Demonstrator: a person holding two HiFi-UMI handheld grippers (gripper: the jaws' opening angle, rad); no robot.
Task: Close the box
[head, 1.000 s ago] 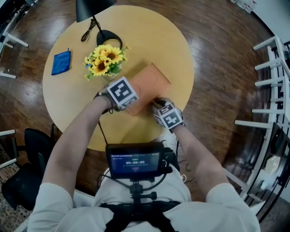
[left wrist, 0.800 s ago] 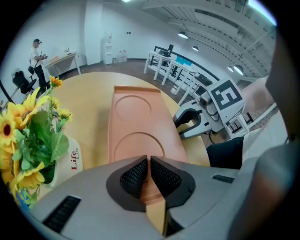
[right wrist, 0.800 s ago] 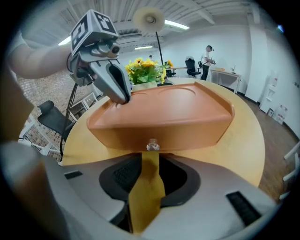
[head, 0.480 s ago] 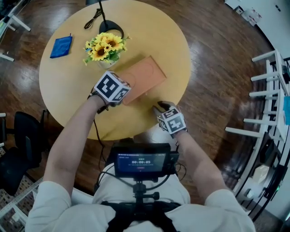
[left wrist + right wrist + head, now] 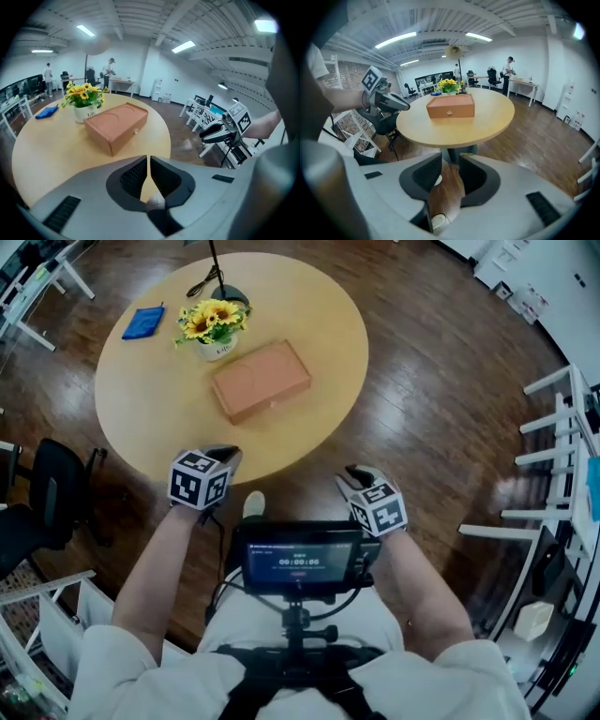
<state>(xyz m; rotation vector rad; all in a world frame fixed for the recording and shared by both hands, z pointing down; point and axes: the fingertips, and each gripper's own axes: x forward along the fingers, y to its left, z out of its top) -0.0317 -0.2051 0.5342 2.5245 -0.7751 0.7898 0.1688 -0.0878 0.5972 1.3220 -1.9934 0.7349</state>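
Nearest, at the bottom centre of the head view, a black screen sits on the chest rig. It shows a row of pale digits too small to read with confidence. Just above it, the left gripper hangs at the near rim of the round, light wood table. Its jaws are drawn together to a hairline slit with nothing in them. The right gripper is right of centre, over the dark plank floor and clear of the table. Its jaws stand a little apart and grip nothing; only floorboards show through the gap. Both carry cubes with black and white square markers. Well beyond them, near the middle of the tabletop, lies the box, untouched by either gripper. It is a flat, terracotta-coloured oblong with its lid down flush. A curved line is pressed into the lid, and a small pale knob sits midway along the long side that faces the person. In the head view its long axis runs from lower left to upper right. Just behind its left end is a white pot of sunflowers; in the left gripper view the pot's print looks like "Life", though it is blurred. Farther left lies a blue cloth, and at the table's far edge sits the black round base of a lamp. In the gripper views, people stand at desks far off.
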